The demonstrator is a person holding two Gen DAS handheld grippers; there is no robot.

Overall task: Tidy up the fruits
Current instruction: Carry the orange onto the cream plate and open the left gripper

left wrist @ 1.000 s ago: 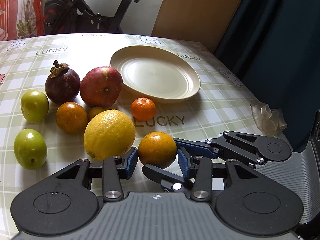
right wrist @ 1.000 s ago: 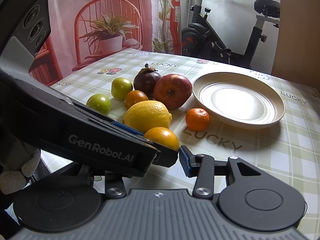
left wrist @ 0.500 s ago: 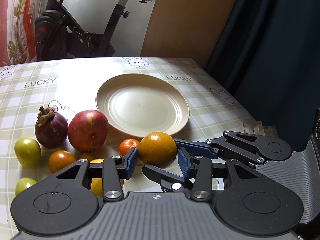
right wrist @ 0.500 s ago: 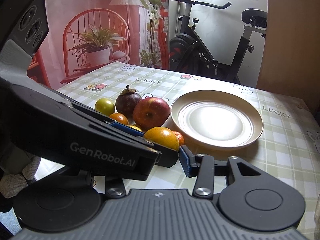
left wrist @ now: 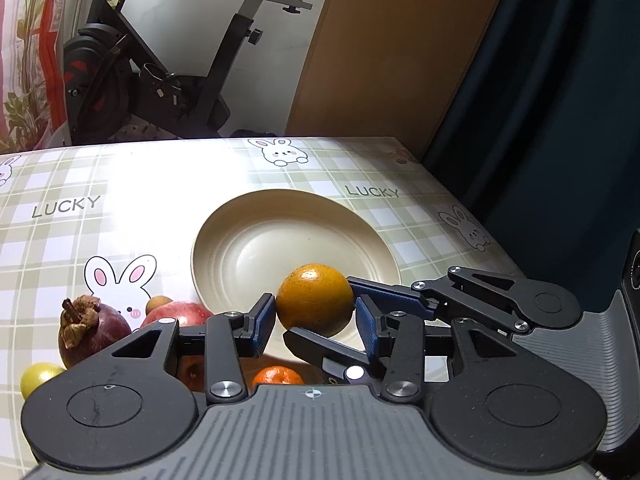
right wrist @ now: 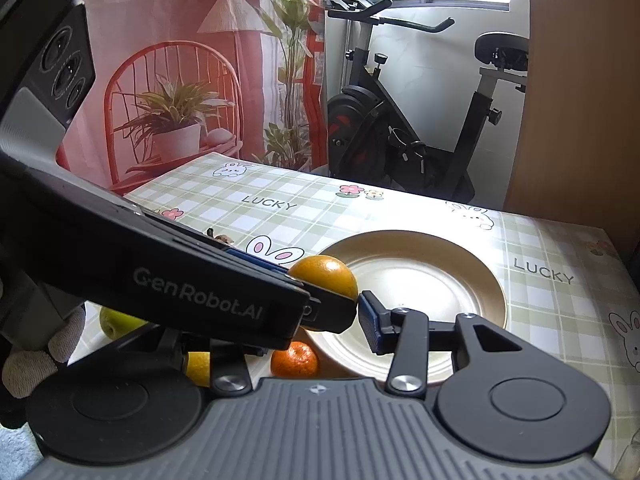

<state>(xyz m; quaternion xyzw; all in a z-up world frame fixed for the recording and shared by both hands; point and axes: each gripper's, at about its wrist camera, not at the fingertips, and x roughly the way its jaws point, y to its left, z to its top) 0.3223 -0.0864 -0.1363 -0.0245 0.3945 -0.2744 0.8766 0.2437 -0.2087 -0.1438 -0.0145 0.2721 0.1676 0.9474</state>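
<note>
My left gripper [left wrist: 315, 314] is shut on an orange [left wrist: 315, 299] and holds it in the air over the near rim of the cream plate [left wrist: 256, 236]. The same orange [right wrist: 326, 273] shows in the right wrist view, held by the left gripper's body, with the plate [right wrist: 448, 280] beyond it. My right gripper [right wrist: 332, 316] is open; its right finger [right wrist: 370, 322] is beside the orange, its left finger hidden behind the left gripper. It crosses under the left gripper's fingers.
On the checked tablecloth lie a mangosteen [left wrist: 90, 330], a red apple [left wrist: 176, 314], a small mandarin [left wrist: 278, 376], a green fruit [left wrist: 38, 376] and a lemon [right wrist: 199, 366]. An exercise bike [left wrist: 160, 64] stands behind the table. The table's right edge [left wrist: 472, 208] is close.
Both grippers have risen and moved forward together. The orange has gone from the tabletop to above the plate's near rim, and the other fruits have dropped low in view.
</note>
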